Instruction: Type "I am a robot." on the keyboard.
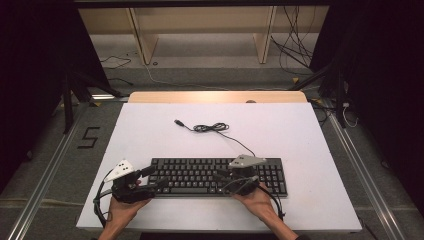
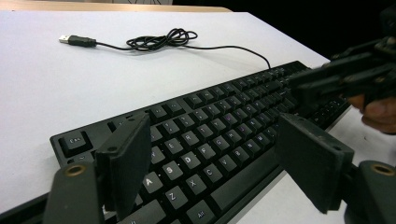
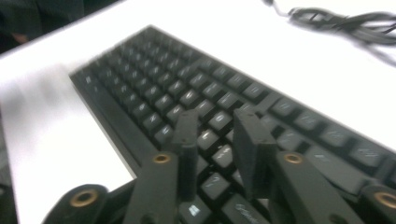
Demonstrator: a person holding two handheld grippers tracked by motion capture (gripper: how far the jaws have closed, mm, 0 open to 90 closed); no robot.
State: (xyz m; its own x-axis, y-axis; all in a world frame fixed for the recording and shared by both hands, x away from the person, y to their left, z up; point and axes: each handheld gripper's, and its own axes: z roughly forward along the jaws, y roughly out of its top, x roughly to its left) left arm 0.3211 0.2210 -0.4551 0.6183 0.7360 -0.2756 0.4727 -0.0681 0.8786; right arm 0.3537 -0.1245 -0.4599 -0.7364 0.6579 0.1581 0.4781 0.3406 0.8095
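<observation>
Left gripper (image 1: 155, 176) poised at near left end of black keyboard (image 1: 200, 172), jaws spread wide with keys beneath and nothing gripped, seemingly to steady or await. Right gripper (image 1: 239, 179) hovering over the key rows ahead of its hand, jaws parted a little and empty, apparently set for key pressing. Beyond both, keyboard cable (image 1: 212, 128) coiled loose, USB plug (image 1: 178, 122) lying unconnected on white table (image 1: 300, 130).

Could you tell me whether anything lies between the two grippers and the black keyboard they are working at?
Nothing visible does. The left gripper hangs open over the left end of the keyboard, and the right gripper sits partly open just above the keys near its right part. The coiled cable lies behind, away from both.
</observation>
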